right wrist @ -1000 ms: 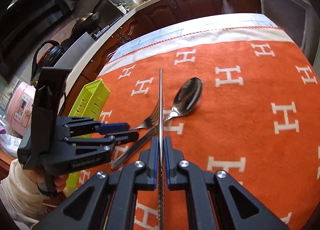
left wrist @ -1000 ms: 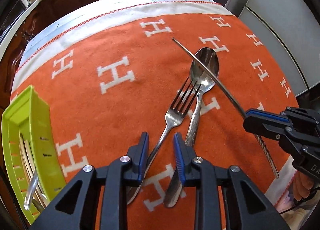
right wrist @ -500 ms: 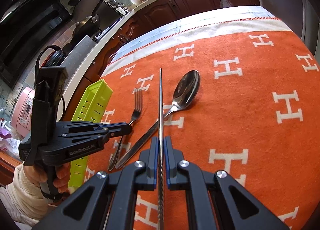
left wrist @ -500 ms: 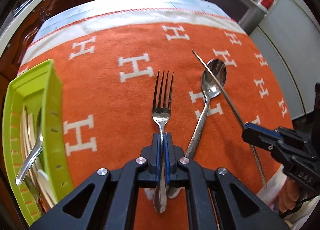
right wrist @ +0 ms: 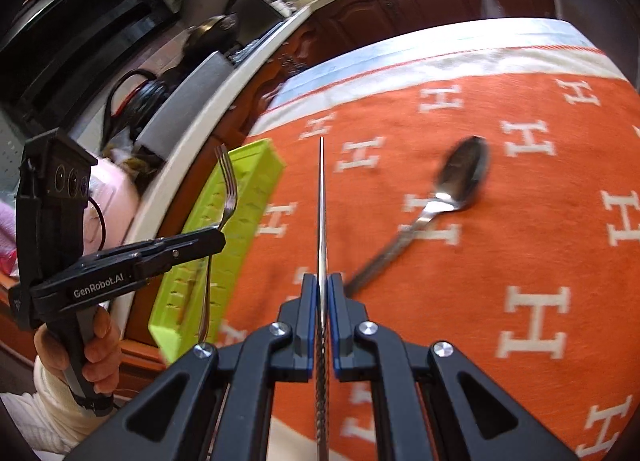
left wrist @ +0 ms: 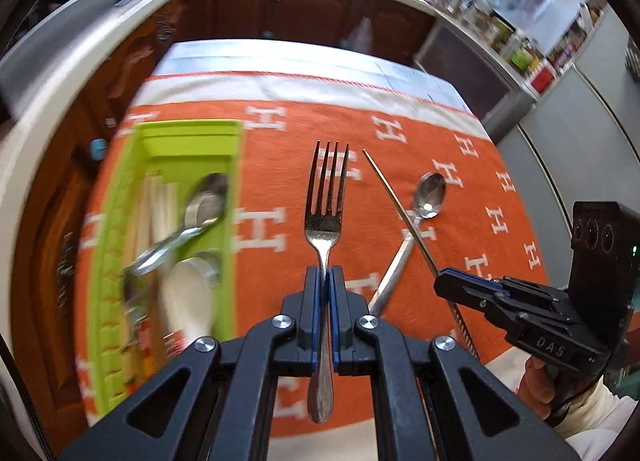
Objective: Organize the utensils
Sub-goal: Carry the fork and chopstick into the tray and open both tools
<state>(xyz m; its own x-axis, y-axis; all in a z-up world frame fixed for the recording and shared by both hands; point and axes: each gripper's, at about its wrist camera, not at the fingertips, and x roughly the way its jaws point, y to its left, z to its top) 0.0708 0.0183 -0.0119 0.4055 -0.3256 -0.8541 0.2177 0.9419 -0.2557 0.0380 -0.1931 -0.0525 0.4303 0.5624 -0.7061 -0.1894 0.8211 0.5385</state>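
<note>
My left gripper (left wrist: 324, 275) is shut on a steel fork (left wrist: 326, 197) and holds it lifted above the orange cloth, tines forward. It also shows in the right wrist view (right wrist: 216, 239) with the fork (right wrist: 228, 185) upright over the tray. My right gripper (right wrist: 322, 281) is shut on a thin metal chopstick (right wrist: 321, 197), also seen in the left wrist view (left wrist: 394, 201). A steel spoon (right wrist: 452, 189) lies on the cloth, right of the chopstick. A lime green utensil tray (left wrist: 224, 229) at the left holds spoons and pale chopsticks.
The orange cloth with white H letters (right wrist: 520, 245) covers the table. The table's left edge runs beside the tray (right wrist: 224, 221). Dark wooden cabinets (left wrist: 288, 9) and a counter stand behind the table. A grey cabinet (left wrist: 580, 133) stands to the right.
My left gripper closed on the fork, lifted it off the cloth and swung left toward the green tray. The right gripper has kept hold of the chopstick and shifted left.
</note>
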